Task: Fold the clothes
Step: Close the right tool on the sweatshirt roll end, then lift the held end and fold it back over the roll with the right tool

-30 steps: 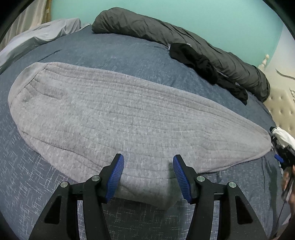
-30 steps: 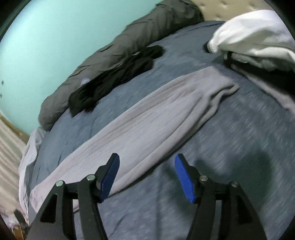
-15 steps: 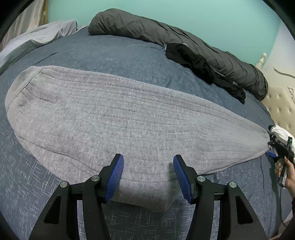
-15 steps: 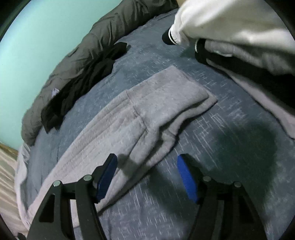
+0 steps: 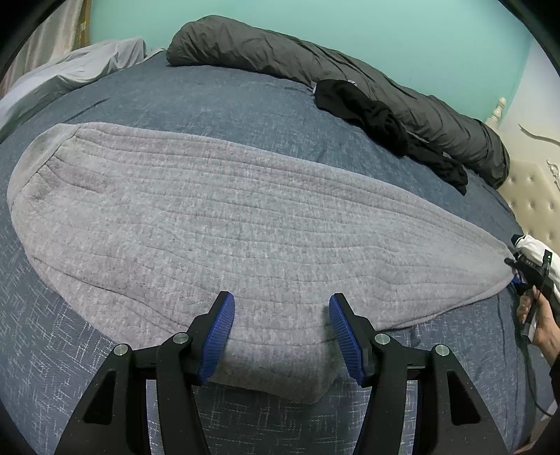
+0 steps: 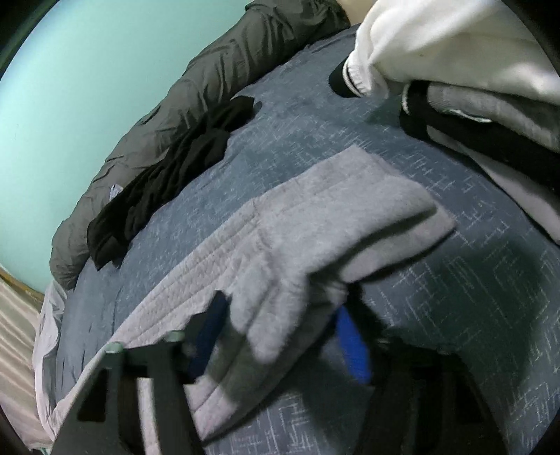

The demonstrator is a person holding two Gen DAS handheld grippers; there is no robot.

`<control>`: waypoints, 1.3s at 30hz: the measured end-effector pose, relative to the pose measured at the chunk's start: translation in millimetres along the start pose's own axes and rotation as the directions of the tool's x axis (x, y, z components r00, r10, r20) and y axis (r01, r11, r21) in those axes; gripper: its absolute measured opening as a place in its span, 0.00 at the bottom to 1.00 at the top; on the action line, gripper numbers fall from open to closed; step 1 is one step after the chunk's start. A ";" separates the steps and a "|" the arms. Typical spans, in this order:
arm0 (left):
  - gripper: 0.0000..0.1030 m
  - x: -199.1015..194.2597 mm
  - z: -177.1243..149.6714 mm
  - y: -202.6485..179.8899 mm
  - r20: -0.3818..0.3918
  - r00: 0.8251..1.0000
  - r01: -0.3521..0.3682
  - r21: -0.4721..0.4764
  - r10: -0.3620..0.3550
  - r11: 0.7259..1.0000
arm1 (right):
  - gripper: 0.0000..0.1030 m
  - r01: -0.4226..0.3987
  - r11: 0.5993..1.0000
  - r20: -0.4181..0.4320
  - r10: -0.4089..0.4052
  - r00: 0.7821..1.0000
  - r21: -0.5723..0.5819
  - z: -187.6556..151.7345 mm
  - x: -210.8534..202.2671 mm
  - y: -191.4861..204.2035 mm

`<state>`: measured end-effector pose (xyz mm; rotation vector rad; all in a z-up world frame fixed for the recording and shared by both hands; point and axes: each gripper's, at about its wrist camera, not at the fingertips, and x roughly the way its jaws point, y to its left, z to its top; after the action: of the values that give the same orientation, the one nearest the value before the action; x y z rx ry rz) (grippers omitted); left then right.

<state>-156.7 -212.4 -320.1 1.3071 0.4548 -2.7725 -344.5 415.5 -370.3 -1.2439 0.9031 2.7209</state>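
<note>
The left hand-held gripper (image 5: 280, 330) hangs low over the bed with its blue pads (image 5: 217, 336) spread wide, holding nothing — a folded corner of the grey ribbed garment (image 5: 245, 224) lies between and just under them. That garment stretches long and flat across the dark blue patterned bedspread (image 5: 63, 343), narrowing toward its far end at the right, where the right hand-held gripper (image 5: 525, 269) shows with a hand (image 5: 542, 325) around its handle.

In the right wrist view the right hand-held gripper (image 6: 280, 336) is blurred; the end of the grey garment (image 6: 315, 224) is bunched and lifted between its blue pads (image 6: 353, 346), but whether they press on the cloth I cannot tell. Beyond the garment a black piece of clothing (image 5: 385, 122) lies crumpled on the bedspread, touching a long dark grey rolled duvet (image 5: 280, 52) along the green wall (image 5: 385, 31). A pile of white, grey and black clothes (image 6: 455, 52) sits near the garment's end.
</note>
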 end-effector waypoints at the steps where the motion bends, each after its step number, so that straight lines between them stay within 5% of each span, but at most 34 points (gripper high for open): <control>1: 0.59 0.2 0.1 -0.8 0.001 1.000 -0.002 0.000 0.002 1.000 | 0.30 -0.004 1.000 -0.002 0.004 1.000 -0.009 -0.1 -0.2 1.6; 2: 0.59 0.1 0.2 -1.6 0.002 1.000 -0.003 0.003 0.003 1.000 | 0.20 -0.005 1.000 -0.002 0.005 1.000 -0.021 -0.2 -0.6 3.9; 5: 0.59 -0.4 0.2 -3.4 0.004 1.000 -0.006 0.009 0.006 1.000 | 0.12 0.013 0.995 0.017 -0.011 1.000 -0.095 0.9 -6.9 21.8; 19: 0.59 -18.7 8.8 -5.6 0.042 0.999 0.019 0.003 -0.019 1.000 | 0.10 0.061 0.965 0.197 -0.009 0.980 -0.257 89.6 -105.7 108.6; 27: 0.59 -26.2 10.3 -5.6 0.056 0.998 0.034 -0.007 -0.034 0.999 | 0.09 0.175 0.956 0.281 -0.106 0.954 -0.235 138.3 -173.9 100.2; 35: 0.59 -28.1 11.2 -1.2 0.056 0.998 0.034 -0.024 -0.033 0.999 | 0.09 0.317 0.926 0.385 -0.220 0.896 -0.207 166.7 -244.5 74.3; 39: 0.59 -29.2 14.0 2.5 0.061 0.998 0.028 -0.030 -0.026 0.999 | 0.10 0.301 0.913 0.342 -0.200 0.918 -0.276 154.7 -239.1 87.9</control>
<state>-147.9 -221.2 -290.1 1.2154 0.5132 -2.8066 -309.2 472.7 -79.9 -0.8517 0.2469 2.8031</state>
